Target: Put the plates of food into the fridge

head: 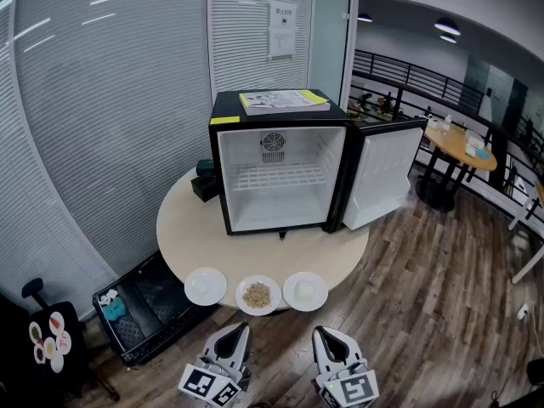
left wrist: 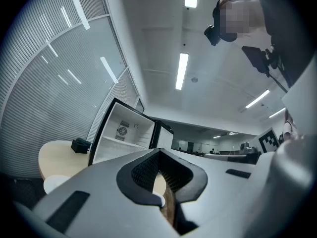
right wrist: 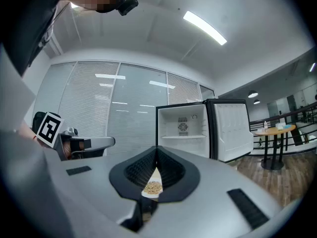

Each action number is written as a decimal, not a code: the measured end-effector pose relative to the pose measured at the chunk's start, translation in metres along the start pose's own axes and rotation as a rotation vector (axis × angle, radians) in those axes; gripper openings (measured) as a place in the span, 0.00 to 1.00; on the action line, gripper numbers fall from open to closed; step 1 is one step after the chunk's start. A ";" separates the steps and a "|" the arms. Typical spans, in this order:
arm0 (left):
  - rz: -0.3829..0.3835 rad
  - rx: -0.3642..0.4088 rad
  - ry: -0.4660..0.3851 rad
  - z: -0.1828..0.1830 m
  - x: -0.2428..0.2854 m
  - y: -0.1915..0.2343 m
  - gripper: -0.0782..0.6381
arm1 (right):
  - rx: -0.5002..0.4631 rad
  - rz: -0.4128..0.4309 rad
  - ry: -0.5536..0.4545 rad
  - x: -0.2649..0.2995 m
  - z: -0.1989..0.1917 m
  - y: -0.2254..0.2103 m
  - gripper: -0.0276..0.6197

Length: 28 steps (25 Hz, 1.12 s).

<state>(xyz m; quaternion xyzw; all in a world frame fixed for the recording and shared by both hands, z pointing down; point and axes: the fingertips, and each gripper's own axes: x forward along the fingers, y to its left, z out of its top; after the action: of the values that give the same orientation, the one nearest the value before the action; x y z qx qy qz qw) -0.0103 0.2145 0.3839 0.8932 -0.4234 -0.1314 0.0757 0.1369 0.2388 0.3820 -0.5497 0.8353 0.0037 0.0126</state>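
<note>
Left gripper (head: 240,328): smooth grey jaws clenched, empty. 3 round white plates line the edge of the round beige table (head: 191,219): left plate (head: 206,286), grain-heaped middle plate (head: 257,295), right plate (head: 305,291), before the open black fridge (head: 280,164). Right gripper (head: 324,333): clenched, empty.

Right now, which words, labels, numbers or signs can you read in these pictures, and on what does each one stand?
No text can be read anywhere.
Sheet on the glass wall: print too small.
Booklet on the fridge: print too small.
Yellow sticker on the fridge: looks blank.
Left marker cube, right marker cube: square patterns, no words.
</note>
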 end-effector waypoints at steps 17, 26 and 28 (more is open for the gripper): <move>0.041 0.023 -0.034 -0.011 0.005 -0.008 0.12 | 0.035 0.030 0.038 -0.004 -0.022 -0.007 0.05; 0.003 0.000 -0.009 -0.039 0.037 -0.002 0.12 | 0.048 0.007 0.118 0.024 -0.053 -0.027 0.05; 0.002 -0.011 0.002 -0.047 0.047 0.005 0.12 | 0.076 0.003 0.142 0.034 -0.063 -0.031 0.05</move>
<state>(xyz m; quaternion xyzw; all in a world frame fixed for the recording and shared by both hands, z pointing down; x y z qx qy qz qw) 0.0286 0.1761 0.4223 0.8926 -0.4232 -0.1326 0.0812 0.1513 0.1941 0.4439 -0.5466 0.8343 -0.0671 -0.0259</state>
